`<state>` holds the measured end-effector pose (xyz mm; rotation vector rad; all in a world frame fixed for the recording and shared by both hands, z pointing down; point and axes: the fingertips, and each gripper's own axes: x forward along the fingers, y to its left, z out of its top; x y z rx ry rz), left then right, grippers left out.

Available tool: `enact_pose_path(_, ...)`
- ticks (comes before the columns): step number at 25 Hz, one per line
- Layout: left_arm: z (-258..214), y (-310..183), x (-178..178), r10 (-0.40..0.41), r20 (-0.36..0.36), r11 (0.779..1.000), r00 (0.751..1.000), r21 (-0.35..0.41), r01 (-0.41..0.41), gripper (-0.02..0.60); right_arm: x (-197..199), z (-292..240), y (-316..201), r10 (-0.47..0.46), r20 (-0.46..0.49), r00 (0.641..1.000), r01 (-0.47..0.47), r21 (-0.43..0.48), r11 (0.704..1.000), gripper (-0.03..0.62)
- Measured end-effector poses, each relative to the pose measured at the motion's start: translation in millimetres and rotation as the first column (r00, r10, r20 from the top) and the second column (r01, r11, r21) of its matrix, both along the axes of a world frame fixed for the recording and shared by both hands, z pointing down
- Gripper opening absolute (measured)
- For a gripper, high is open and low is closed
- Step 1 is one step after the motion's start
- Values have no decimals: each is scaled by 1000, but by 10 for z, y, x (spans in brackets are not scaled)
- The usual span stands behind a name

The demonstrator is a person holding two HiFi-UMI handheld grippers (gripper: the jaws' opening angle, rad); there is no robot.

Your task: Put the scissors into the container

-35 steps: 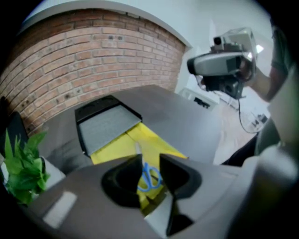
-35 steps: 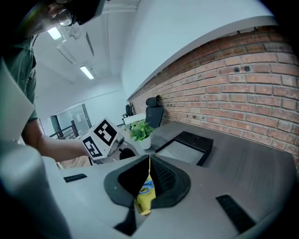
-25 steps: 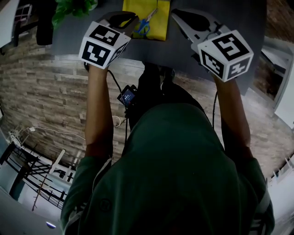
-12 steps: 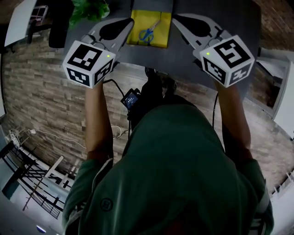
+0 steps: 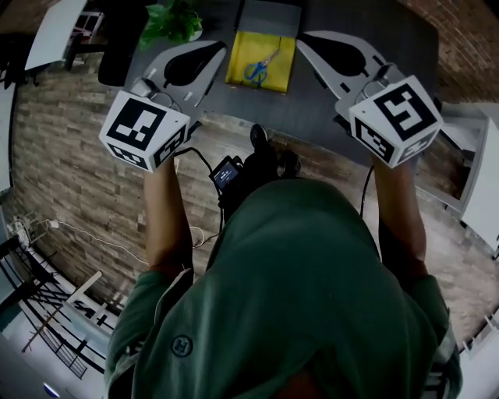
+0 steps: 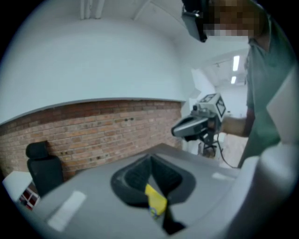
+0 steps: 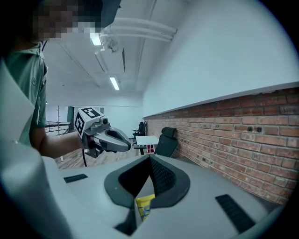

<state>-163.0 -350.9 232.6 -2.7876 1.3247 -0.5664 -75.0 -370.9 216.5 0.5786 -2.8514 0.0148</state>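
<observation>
**A:** Where are the scissors (image 5: 260, 67)?

**B:** On a yellow sheet (image 5: 279, 76) lying on the dark surface (image 5: 327, 101), ahead of the person. In the head view they sit between the left tool (image 5: 220, 48) and the right tool (image 5: 306, 37), close to midway.

**A:** Which tool is nearer?

**B:** The left, I'd judge, by a little. The blue handles point back toward the person and slightly to that side. The blades run off toward the far right, so the long axis is a diagonal from near-left to far-right.

**A:** And the tools themselves?

**B:** Both are closed and empty. Each gripper view shows its ribbed pads meeting at the tip. The yellow under them is the sheet beyond, not something held.

**A:** The container?

**B:** A grey box-like thing (image 5: 271, 14) sits just past the sheet's far edge. It is probably the container, though I can't be sure. The scissors are not in it.

**A:** Any writing?

**B:** No brand or label can be read. The marker cubes (image 5: 144, 128) carry only black-and-white squares, and any print on the scissors is too small to tell.
</observation>
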Motion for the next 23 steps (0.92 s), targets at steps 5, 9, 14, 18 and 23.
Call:
enact_pose_path(5,-163,235,70,-11,-3,999,1000,39,12,2,93,-239,214,-23,16,1000,22,45,999,6)
enact_pose_path(9,-298,448,-11,-27,1,997,1000,68,27,2,57,-429,396,-38,26,999,35,80,996,6)
enact_pose_path(14,-397,668,-43,-59,7,993,998,103,58,2,101,-577,566,-59,34,998,55,118,991,6)
enact_pose_path(18,-445,830,-66,-72,2,990,997,119,71,2,107,-641,718,-72,33,997,67,132,989,6)
enact_pose_path(23,-483,1009,-63,-77,3,989,997,123,76,2,124,-706,888,-79,33,996,73,141,987,6)
